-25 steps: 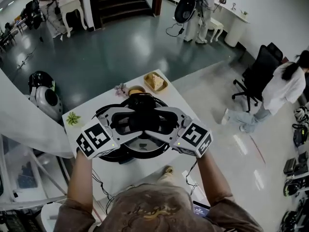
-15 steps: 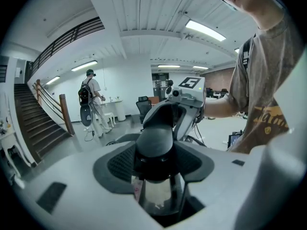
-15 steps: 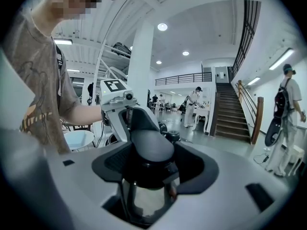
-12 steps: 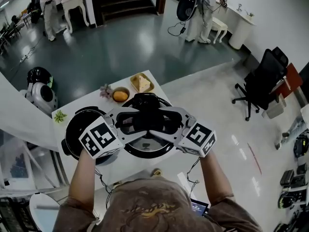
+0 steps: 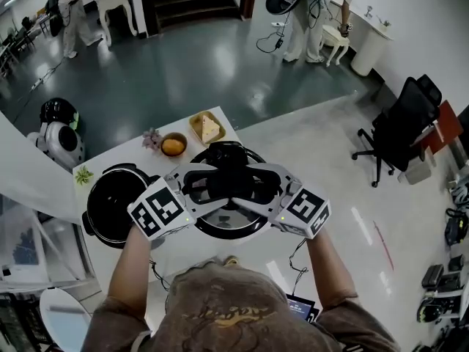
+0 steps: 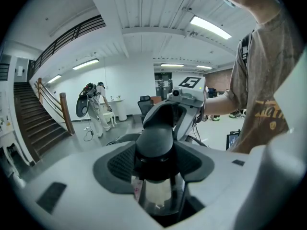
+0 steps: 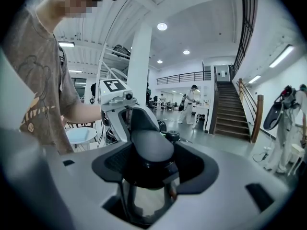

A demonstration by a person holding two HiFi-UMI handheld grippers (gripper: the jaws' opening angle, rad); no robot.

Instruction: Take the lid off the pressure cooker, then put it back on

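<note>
- Left gripper (image 5: 199, 188): clamped on handle (image 6: 154, 139) of lid (image 5: 233, 226).
- Right gripper (image 5: 262, 188): clamped on handle, opposite side.
- Pot (image 5: 111, 200): open, on table (image 5: 179, 255), beside lid.

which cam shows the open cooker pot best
The head view: the pot stands open, left of the lid held by the left gripper and right gripper. The left gripper view and right gripper view show none of the pot, only the lid's handle between their jaws.
</note>
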